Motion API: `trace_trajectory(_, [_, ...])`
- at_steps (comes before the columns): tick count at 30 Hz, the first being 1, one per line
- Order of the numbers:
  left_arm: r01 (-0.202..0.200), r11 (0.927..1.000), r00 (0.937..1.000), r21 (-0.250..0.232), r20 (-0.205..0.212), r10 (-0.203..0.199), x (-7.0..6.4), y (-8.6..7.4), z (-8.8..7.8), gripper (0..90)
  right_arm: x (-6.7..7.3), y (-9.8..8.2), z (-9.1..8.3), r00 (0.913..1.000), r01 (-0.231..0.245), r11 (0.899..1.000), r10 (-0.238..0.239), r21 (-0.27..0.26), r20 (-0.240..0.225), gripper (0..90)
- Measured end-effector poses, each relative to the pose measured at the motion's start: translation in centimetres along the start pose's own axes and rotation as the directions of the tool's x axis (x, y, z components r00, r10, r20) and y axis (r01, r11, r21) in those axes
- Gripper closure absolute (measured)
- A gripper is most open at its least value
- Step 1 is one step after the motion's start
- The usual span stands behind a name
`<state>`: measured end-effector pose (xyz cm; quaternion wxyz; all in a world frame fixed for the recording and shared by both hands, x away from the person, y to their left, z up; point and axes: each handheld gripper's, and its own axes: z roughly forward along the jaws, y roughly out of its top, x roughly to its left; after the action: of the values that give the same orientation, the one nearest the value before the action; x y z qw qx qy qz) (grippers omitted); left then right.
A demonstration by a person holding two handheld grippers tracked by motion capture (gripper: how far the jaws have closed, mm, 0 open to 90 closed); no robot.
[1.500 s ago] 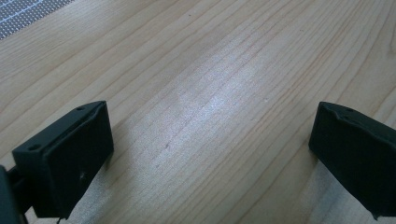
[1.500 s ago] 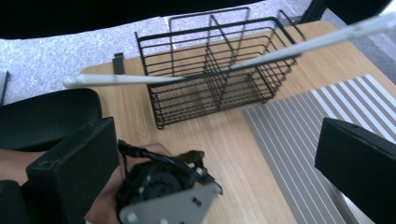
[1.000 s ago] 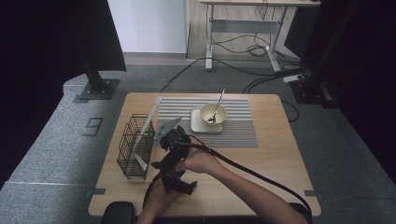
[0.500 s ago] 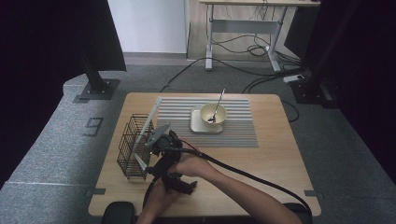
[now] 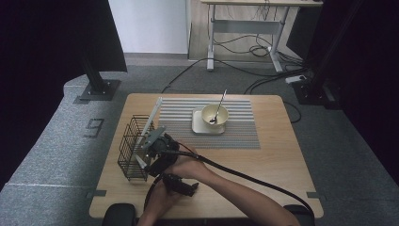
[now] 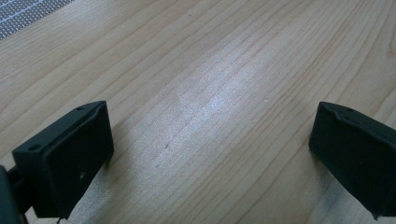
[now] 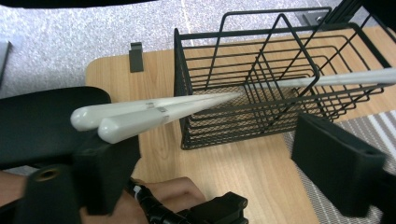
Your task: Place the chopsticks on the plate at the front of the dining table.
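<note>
Two white chopsticks [image 7: 154,112] lean in black wire basket [image 7: 280,74] at counter [image 5: 273,160] left side, tips inside, butt ends out past rim. Right gripper [image 7: 210,158] fingers apart, nothing held. Left gripper [image 6: 210,154] fingers apart over bare wood. Chopsticks likely light, stiff, slippery; pinch both near butt ends.

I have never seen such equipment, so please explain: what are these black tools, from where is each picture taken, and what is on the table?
A person holds a hand tool with two black jaws in each hand. The high view looks down on the wooden table. The other two pictures come from cameras riding on the tools.

The left gripper is open over bare wood. The right gripper is open beside white chopsticks that lean in a black wire basket. A bowl with a spoon stands on a striped mat.
</note>
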<state>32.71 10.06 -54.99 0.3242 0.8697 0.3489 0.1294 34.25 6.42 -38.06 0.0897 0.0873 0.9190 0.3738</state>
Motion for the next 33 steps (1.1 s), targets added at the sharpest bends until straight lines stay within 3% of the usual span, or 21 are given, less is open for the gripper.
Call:
trace_trajectory(6, [-0.002, 1.0000, 1.0000, 0.001, 0.000, 0.002, 0.0, 0.0, 0.0, 0.0, 0.7, 0.3, 0.0, 0.9989, 0.047, 0.999, -0.047, -0.011, 0.009, 43.8])
trace_trajectory(12, [-0.003, 1.0000, 1.0000, 0.000, 0.001, 0.003, 0.0, 0.0, 0.0, 0.0, 1.0, 0.4, 0.1, 0.9975, 0.071, 0.997, -0.071, -0.013, 0.006, 57.7])
trace_trajectory(23, [-0.004, 1.0000, 1.0000, 0.000, 0.001, 0.004, 0.0, 0.0, 0.0, 0.0, 1.3, 0.6, 0.4, 0.9904, 0.134, 0.990, -0.133, -0.040, 0.039, 72.5])
trace_trajectory(33, [-0.001, 1.0000, 1.0000, -0.002, 0.001, 0.001, 0.0, 0.0, 0.0, 0.0, 1.4, 0.7, 0.2, 0.9870, 0.147, 0.987, -0.142, -0.062, 0.076, 80.2])
